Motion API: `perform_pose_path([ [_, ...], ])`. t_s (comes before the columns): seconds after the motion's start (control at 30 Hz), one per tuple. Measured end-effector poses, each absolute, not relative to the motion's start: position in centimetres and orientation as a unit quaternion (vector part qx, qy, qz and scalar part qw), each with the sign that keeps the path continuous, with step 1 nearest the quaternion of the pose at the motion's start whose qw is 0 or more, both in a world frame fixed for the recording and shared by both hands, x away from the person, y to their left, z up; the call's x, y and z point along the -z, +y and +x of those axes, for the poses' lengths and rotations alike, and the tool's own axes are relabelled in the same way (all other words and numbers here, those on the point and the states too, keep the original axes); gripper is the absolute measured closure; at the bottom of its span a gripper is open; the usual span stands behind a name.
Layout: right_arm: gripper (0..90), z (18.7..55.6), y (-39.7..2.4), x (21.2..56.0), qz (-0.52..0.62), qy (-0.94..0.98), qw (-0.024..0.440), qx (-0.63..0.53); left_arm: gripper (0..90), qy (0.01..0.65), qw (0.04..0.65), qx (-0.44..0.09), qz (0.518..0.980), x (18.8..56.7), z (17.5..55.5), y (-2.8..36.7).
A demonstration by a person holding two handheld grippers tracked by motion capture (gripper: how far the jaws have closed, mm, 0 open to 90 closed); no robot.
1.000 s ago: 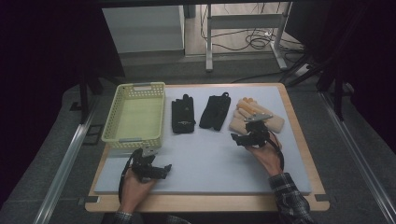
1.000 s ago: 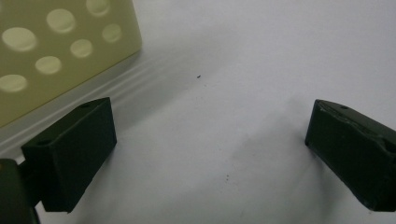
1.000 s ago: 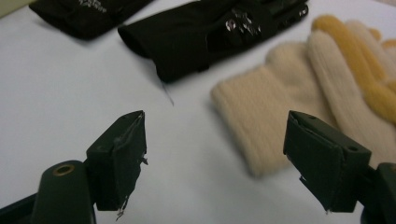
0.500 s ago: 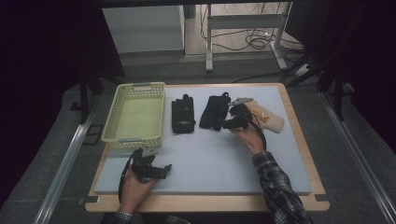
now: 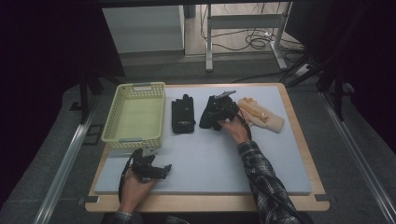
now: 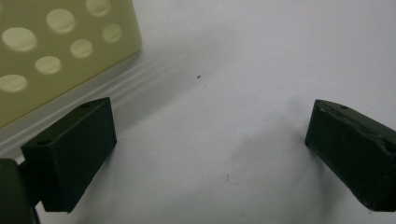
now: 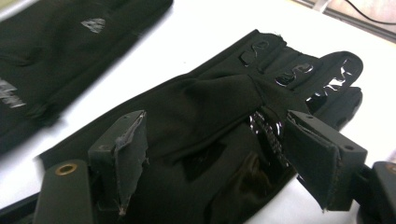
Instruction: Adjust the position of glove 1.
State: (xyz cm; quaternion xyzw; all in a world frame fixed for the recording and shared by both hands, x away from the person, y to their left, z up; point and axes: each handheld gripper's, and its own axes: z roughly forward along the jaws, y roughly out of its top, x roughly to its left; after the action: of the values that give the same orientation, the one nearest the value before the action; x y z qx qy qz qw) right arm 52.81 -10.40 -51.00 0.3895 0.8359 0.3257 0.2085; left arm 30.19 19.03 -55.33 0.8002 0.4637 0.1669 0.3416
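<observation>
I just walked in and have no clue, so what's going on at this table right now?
A person is working with a gripper in each hand. The right gripper is over a black glove in the middle of the table, jaws open on either side of it, not yet closed. The left gripper rests open near the front edge beside a yellow basket. A second black glove and a tan glove lie alongside.

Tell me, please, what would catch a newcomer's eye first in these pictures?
Probably the right gripper, jaws open astride a black fabric glove at mid-table. Next, the pale yellow perforated plastic basket at the far left, with a second black glove beside it, and a tan glove to the right.
</observation>
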Motion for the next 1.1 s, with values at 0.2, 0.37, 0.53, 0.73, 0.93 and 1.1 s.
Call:
perform_pose_path([
  [0.2,22.5,54.4,-9.6,52.4,0.408,0.834,0.210,-0.305,2.1,0.464,0.342,-0.167,0.800,55.3,30.2,19.0],
  [0.37,61.9,54.5,-9.9,52.4,0.418,0.830,0.193,-0.314,2.1,0.462,0.340,-0.167,0.802,55.3,30.2,19.1],
  [0.53,81.9,54.1,-9.8,52.4,0.406,0.837,0.195,-0.311,2.1,0.462,0.340,-0.167,0.802,55.3,30.2,19.1],
  [0.73,83.1,53.8,-9.7,51.5,0.391,0.845,0.197,-0.307,2.1,0.462,0.339,-0.167,0.802,55.3,30.2,19.1],
  [0.93,83.1,52.6,-10.3,49.5,0.377,0.846,0.174,-0.334,2.1,0.462,0.339,-0.167,0.803,55.3,30.2,19.1],
  [1.1,83.1,50.9,-10.4,48.1,0.363,0.846,0.166,-0.353,2.1,0.462,0.339,-0.167,0.803,55.3,30.2,19.1],
])
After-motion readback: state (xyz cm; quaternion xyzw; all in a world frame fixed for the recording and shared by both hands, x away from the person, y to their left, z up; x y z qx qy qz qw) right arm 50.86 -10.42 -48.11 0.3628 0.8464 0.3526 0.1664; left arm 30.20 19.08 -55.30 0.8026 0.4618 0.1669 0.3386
